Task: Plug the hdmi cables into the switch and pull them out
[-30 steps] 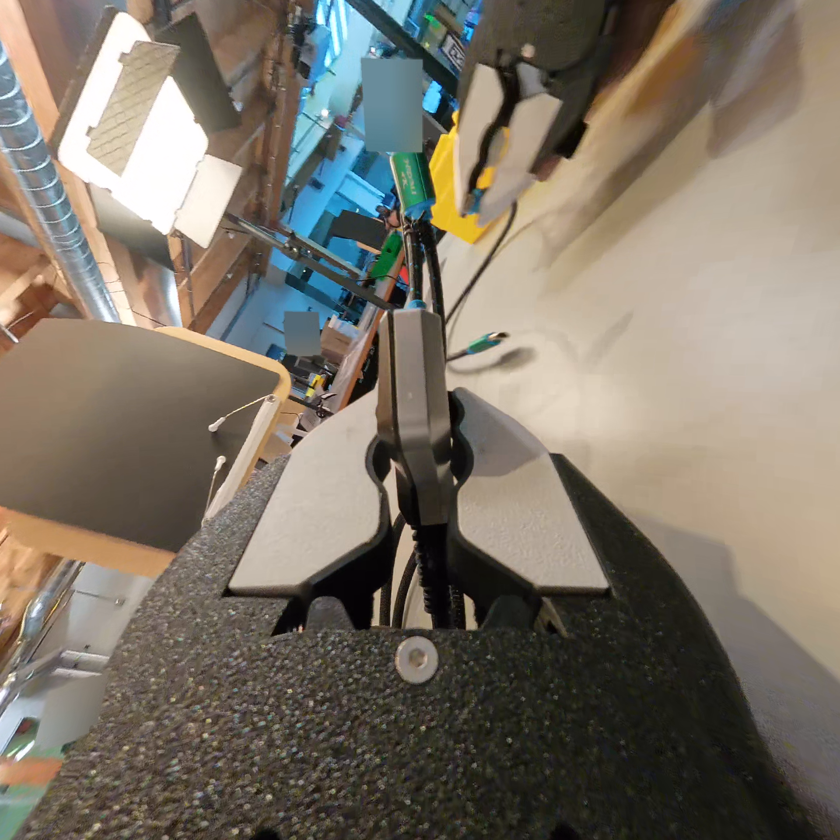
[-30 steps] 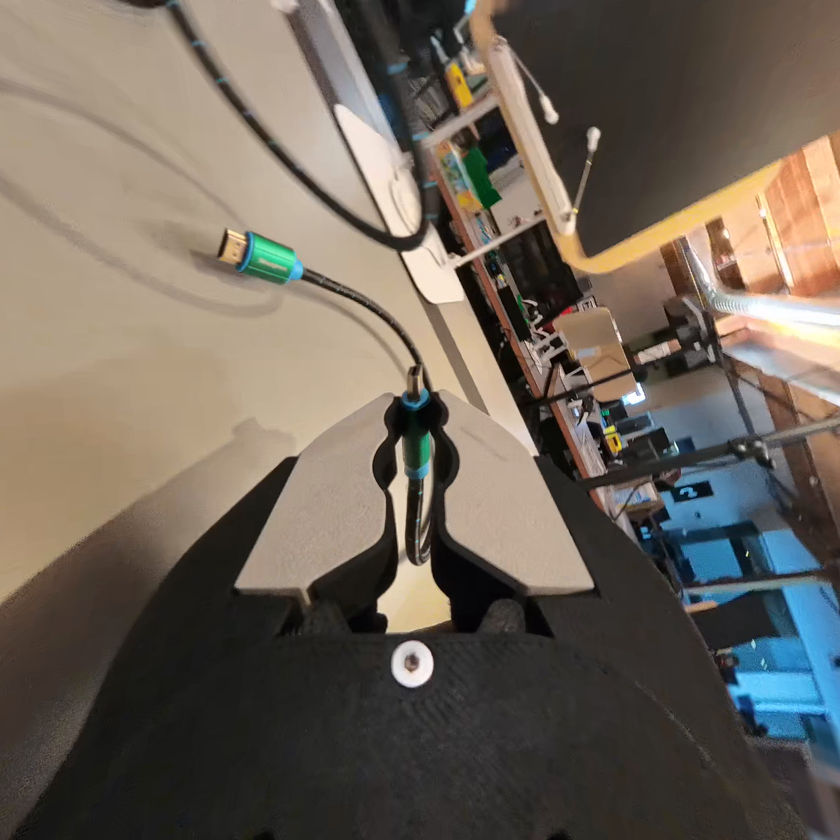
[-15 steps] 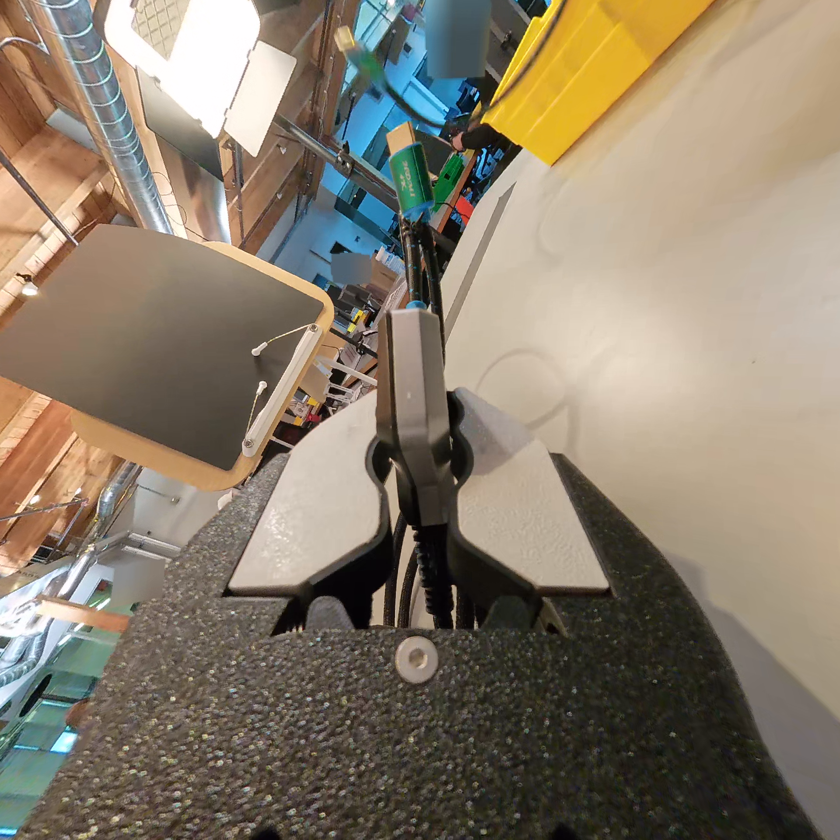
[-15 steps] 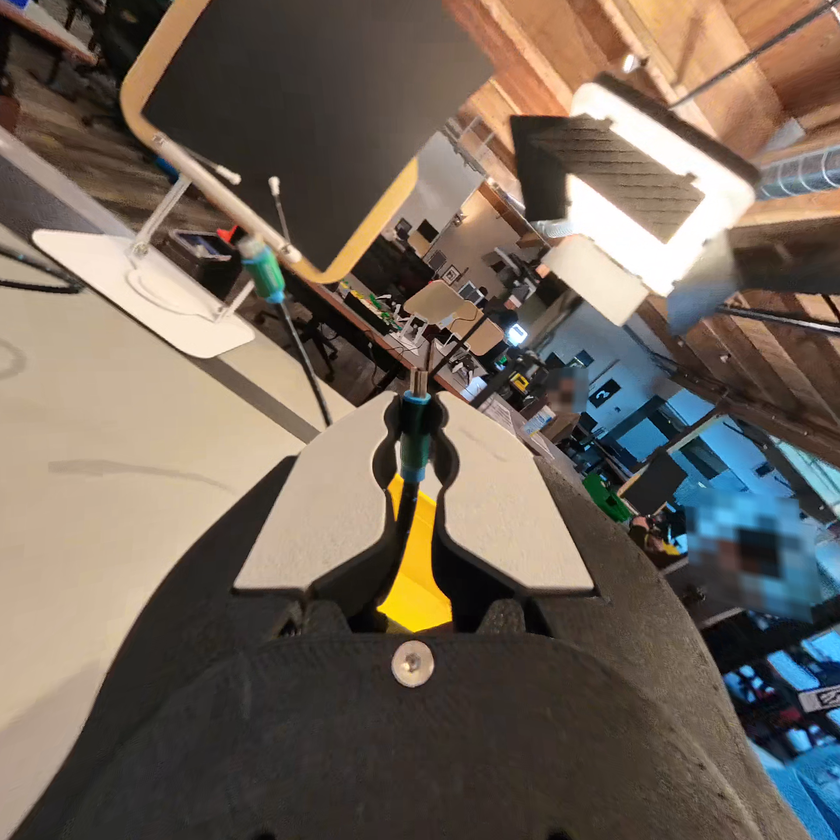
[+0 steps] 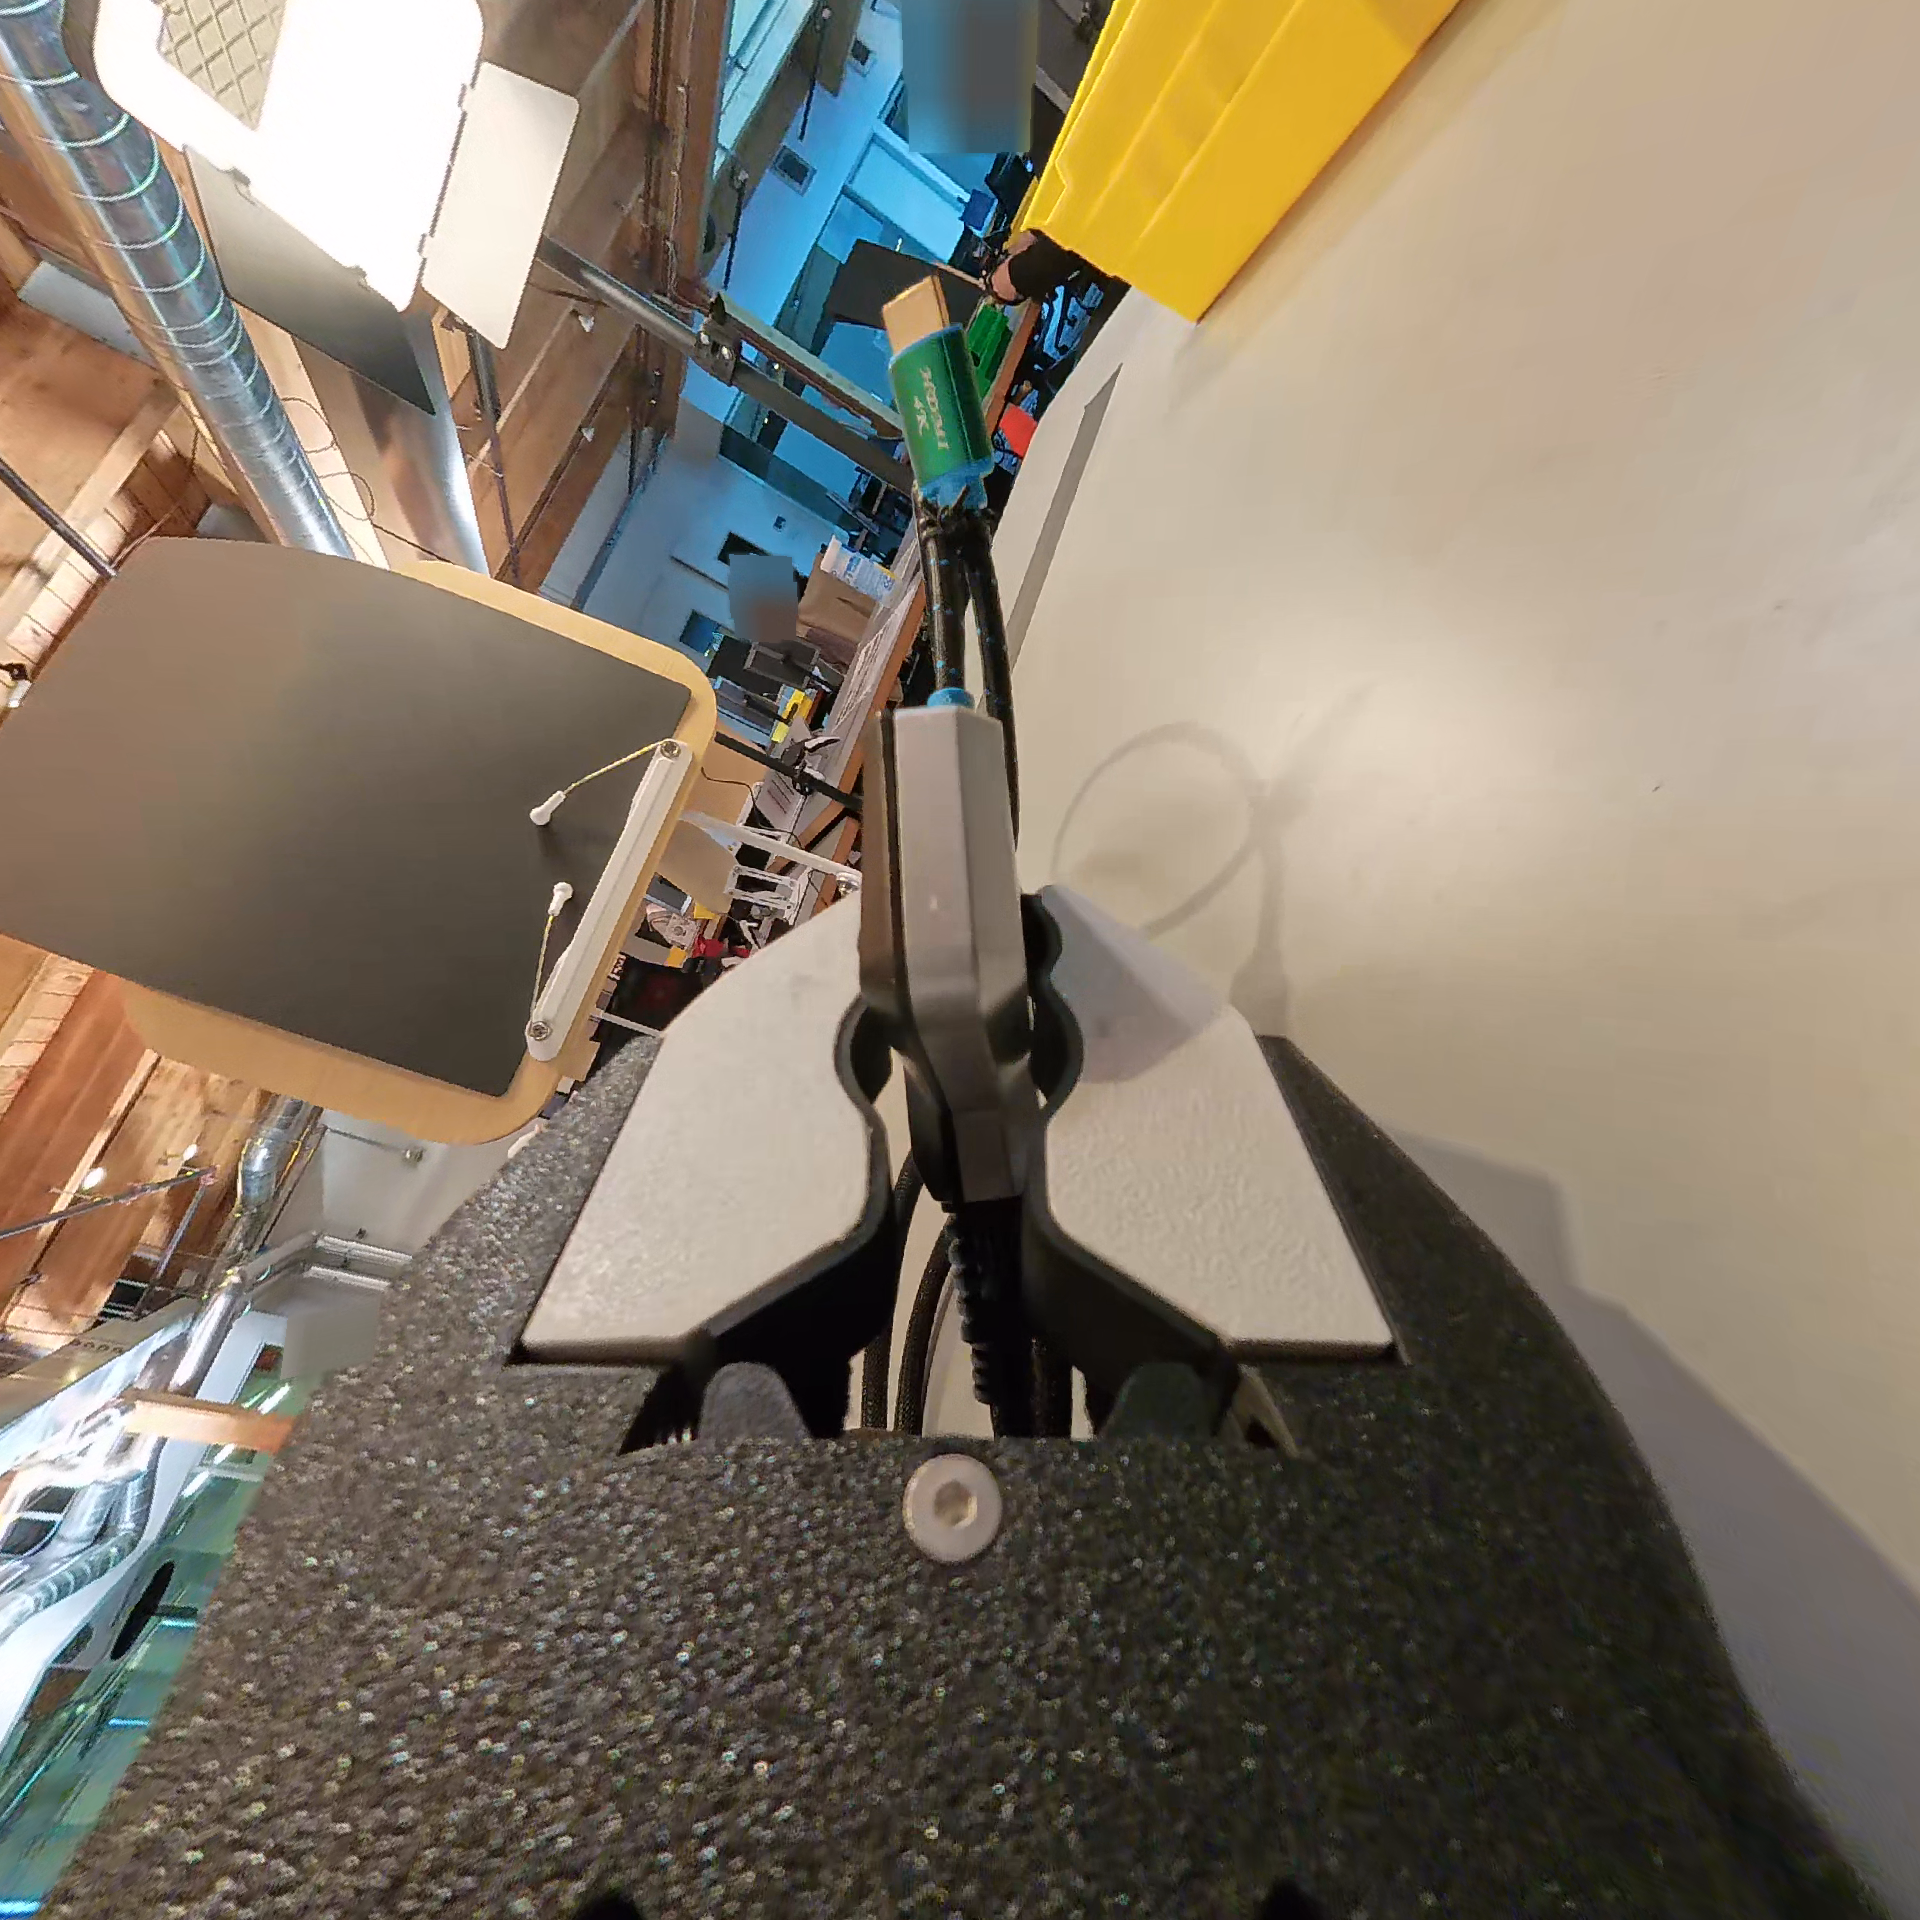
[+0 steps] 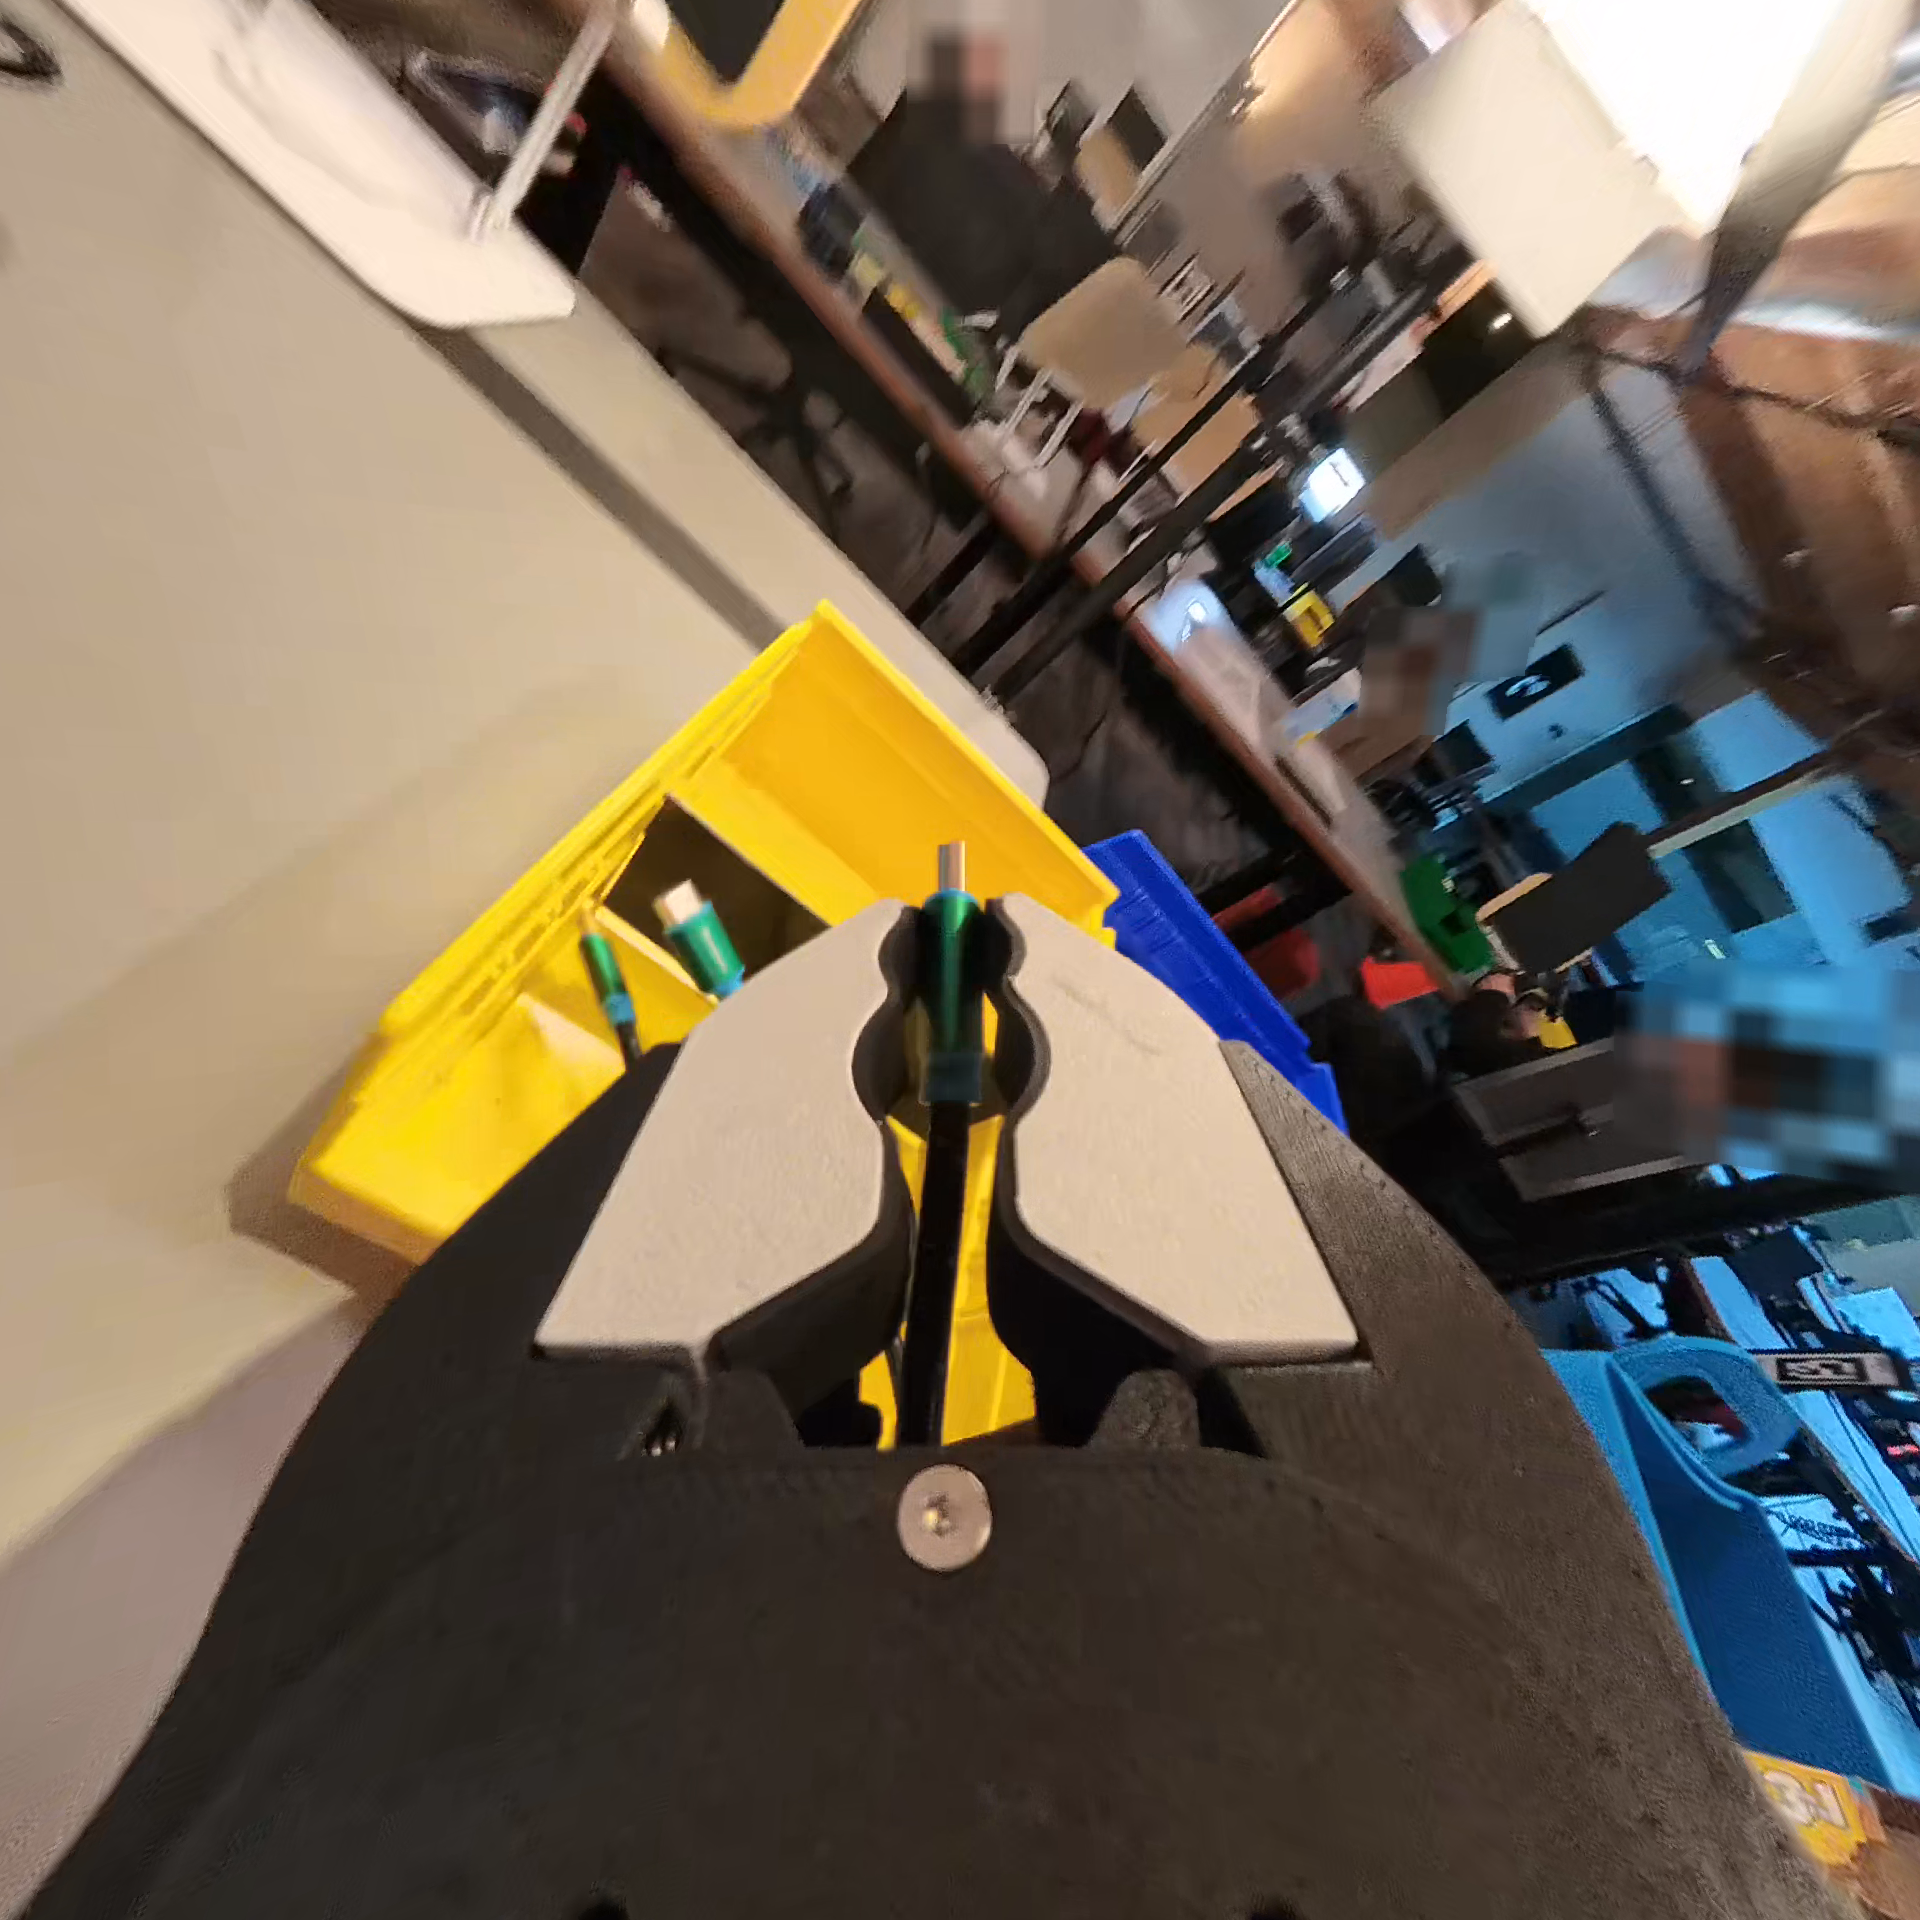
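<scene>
My left gripper (image 5: 951, 966) is shut on the grey HDMI switch (image 5: 940, 904), held edge-on above the beige table (image 5: 1558, 727). A braided cable runs from the switch's far end to a green HDMI plug (image 5: 935, 410) that sticks up with its gold tip free. My right gripper (image 6: 951, 997) is shut on another green HDMI plug (image 6: 948, 987), metal tip forward, over the yellow bin (image 6: 727, 935). Two more green plugs (image 6: 701, 945) stand in that bin.
The yellow bin (image 5: 1226, 135) sits at the table's far edge in the left wrist view. A blue bin (image 6: 1195, 956) lies behind it. A black board on a white stand (image 5: 312, 831) stands by the table. Workshop benches fill the background. Spacing between my two grippers at the tips: around 50 centimeters.
My right gripper has swung with its plug away from the table and the board to over the yellow bin. My left gripper has tilted a little, still holding the switch.
</scene>
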The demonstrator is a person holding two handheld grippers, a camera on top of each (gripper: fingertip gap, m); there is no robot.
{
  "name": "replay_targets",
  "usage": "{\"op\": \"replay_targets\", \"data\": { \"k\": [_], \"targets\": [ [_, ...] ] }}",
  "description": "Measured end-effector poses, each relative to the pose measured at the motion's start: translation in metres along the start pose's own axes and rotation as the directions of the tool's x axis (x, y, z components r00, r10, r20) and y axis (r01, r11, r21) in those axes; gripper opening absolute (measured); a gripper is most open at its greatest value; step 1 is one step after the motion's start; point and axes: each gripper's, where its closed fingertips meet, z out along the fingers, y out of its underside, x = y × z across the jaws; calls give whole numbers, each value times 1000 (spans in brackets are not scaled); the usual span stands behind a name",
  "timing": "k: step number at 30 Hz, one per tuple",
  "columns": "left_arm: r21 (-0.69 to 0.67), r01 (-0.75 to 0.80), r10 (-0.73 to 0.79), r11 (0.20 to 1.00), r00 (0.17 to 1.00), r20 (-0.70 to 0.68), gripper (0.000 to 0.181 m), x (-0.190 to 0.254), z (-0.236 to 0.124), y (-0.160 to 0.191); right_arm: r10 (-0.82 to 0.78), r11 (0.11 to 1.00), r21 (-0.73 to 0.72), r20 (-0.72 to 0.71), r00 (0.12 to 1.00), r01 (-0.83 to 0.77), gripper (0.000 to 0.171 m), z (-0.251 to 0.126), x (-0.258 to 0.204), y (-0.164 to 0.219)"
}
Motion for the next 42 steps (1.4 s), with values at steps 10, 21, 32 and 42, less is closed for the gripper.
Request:
{"op": "replay_targets", "data": {
  "k": [10, 21, 32, 42],
  "targets": [
    [-12, -31, 31, 999, 999, -23, 23, 7, 1, -1, 315, 922, -353, 437, 843, -161, 16, 78, -96, 39],
    [-13, -39, 38, 999, 998, -44, 23, 12, 2, -2, 768, 603, -431, 542, 341, -671, 32, 90, -92, 29],
    [-14, -205, 204, 979, 978, -45, 23, 23, 5, -14, 81, 997, -39, 426, 901, -71, 27, 65, -111, -45],
    [-9, -377, 375, 926, 923, -80, 23, 47, 9, -28, -300, 916, 384, 454, 839, 119, 34, 72, -311, -144]
  ]
}}
